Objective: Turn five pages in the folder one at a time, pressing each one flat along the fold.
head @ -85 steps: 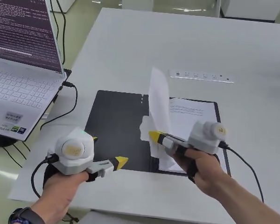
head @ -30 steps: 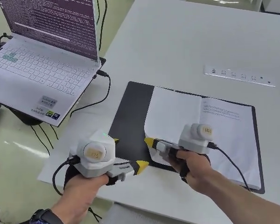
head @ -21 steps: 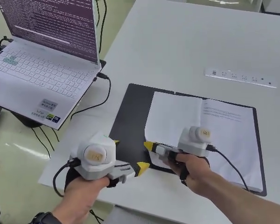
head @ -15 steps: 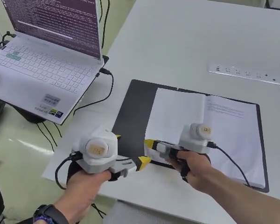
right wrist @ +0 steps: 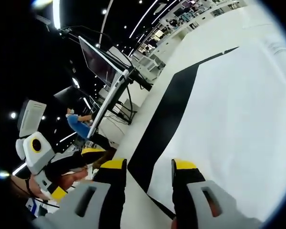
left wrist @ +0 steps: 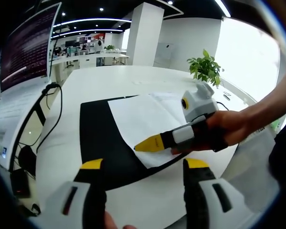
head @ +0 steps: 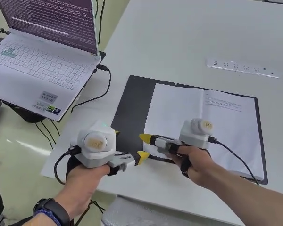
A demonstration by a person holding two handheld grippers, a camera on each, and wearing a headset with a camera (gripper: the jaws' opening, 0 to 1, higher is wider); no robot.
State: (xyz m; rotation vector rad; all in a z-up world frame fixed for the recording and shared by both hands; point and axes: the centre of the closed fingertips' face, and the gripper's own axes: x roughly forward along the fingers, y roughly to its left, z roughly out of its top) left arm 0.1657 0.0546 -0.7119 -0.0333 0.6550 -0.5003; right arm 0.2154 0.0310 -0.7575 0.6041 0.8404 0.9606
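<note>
A black folder (head: 132,106) lies open on the white table. A blank turned page (head: 177,110) lies flat over its left half, and a printed page (head: 233,125) covers the right half. My right gripper (head: 145,138) rests low over the blank page's near left corner, its jaws a little apart with nothing between them (right wrist: 148,164). In the left gripper view the right gripper (left wrist: 150,143) comes in from the right, at that page corner. My left gripper (head: 129,146) hovers at the folder's near left edge, open and empty (left wrist: 144,163).
An open laptop (head: 42,56) stands at the left, with a black cable (head: 92,99) running toward the folder. A white power strip (head: 243,67) lies behind the folder. The table's front edge (head: 146,197) runs just under both hands.
The page that the right gripper held upright has swung over and now lies flat on the left half. The right gripper stays at its near corner. The left gripper has edged closer.
</note>
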